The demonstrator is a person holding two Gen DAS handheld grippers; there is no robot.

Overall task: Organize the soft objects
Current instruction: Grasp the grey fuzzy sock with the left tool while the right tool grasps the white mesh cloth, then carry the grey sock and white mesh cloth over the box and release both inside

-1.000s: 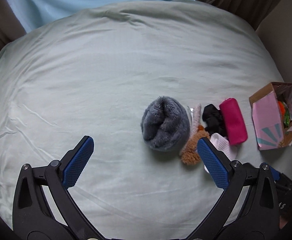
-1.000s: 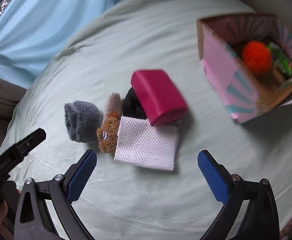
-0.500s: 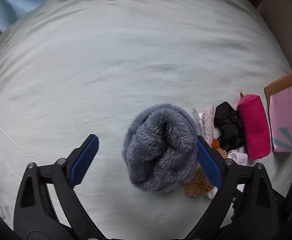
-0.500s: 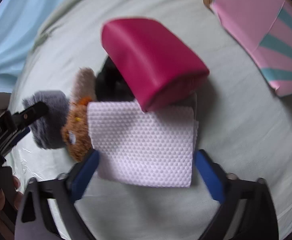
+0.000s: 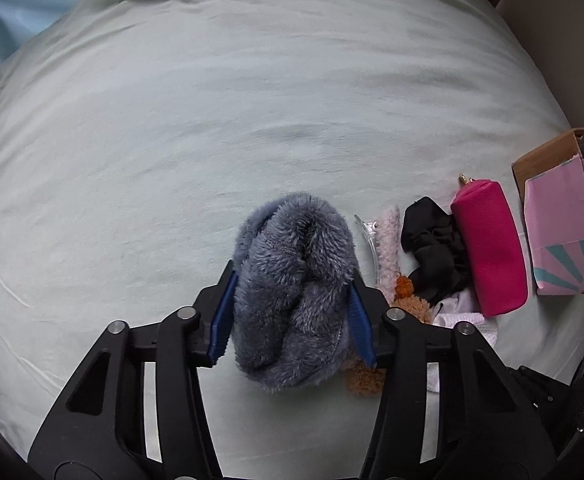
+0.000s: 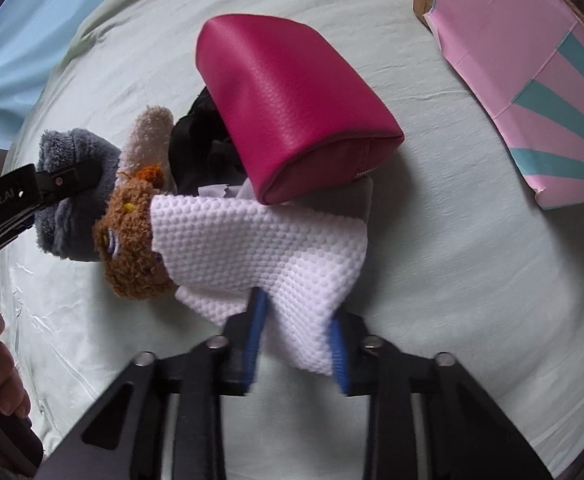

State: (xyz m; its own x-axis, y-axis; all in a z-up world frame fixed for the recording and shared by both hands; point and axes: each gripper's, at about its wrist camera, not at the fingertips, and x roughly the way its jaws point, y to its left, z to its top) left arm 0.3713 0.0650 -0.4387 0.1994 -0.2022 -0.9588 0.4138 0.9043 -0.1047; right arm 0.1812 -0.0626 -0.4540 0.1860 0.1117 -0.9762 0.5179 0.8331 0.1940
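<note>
My left gripper (image 5: 292,316) is shut on a fluffy grey bundle (image 5: 292,280) lying on the pale green bedsheet (image 5: 211,120). My right gripper (image 6: 296,344) is shut on the near edge of a white textured cloth (image 6: 251,240), whose far edge lies under a magenta pouch (image 6: 292,100). A brown plush toy (image 6: 131,236) with a pale pink part (image 6: 147,132) sits between the grey bundle (image 6: 71,208) and the cloth. A black fabric item (image 6: 199,148) lies behind them. The left gripper's arm (image 6: 23,196) shows in the right wrist view.
A pink and teal cardboard box (image 5: 564,220) lies on the bed to the right of the pouch (image 5: 488,248); it also shows in the right wrist view (image 6: 532,80). A clear plastic piece (image 5: 368,240) sits beside the grey bundle. Light blue fabric (image 6: 19,40) lies beyond the bed.
Both grippers moved down and forward to the pile and closed: the left on the grey bundle, the right on the white cloth's near edge, which now bunches between its fingers.
</note>
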